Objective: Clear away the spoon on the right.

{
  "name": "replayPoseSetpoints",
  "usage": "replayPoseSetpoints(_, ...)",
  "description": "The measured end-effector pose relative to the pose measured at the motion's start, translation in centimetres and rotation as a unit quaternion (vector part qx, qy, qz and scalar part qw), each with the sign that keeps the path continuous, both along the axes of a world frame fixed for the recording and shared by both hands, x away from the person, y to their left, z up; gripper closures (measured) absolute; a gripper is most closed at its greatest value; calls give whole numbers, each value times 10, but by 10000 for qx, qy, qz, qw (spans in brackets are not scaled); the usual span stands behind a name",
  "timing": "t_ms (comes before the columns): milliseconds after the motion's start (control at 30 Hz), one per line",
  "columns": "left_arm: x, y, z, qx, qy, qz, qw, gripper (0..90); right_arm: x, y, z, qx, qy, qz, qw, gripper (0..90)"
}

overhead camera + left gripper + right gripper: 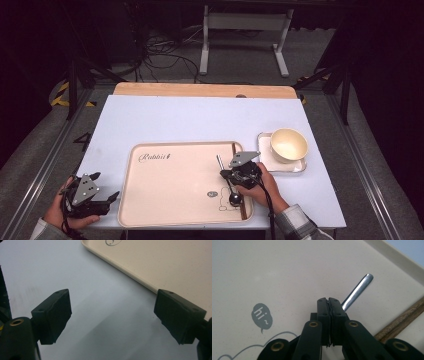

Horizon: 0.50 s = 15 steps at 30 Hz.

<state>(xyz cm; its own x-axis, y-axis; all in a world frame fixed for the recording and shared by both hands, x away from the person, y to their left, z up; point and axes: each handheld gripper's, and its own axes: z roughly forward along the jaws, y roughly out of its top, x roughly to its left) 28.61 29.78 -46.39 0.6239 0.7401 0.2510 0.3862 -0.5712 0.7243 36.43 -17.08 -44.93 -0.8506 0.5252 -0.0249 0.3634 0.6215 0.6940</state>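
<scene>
one gripper (329, 301) clamped on spoon (358, 291)

The high view looks forward and down over the tabletop (165, 120); both gripper views sit close above the tray (170, 180), which all share.

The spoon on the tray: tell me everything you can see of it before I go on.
The spoon is slim, with a shiny metal handle and a dark, rounded bowl end at the near side. It lies on the beige tray, near its right edge beside a brown chopstick, handle pointing away from the person. The right gripper is shut on the handle partway along; the flat handle tip sticks out past the jaws.
</scene>
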Motion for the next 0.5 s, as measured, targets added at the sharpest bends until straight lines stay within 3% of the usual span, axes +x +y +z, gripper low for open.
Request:
replayPoseSetpoints(200, 0, 0, 0, -45, 6, -8, 10000, 153, 1, -2, 0, -111, -46, -115, 9999, 887)
replayPoseSetpoints(267, 0, 0, 0, -50, 8, -14, 10000, 152, 3, -6, 1, -145, -21, -270, 9995, 892)
replayPoseSetpoints(500, 0, 0, 0, -43, 0, -17, 10000, 155, 2, -11, 6, -30, -81, -341, 9994, 880)
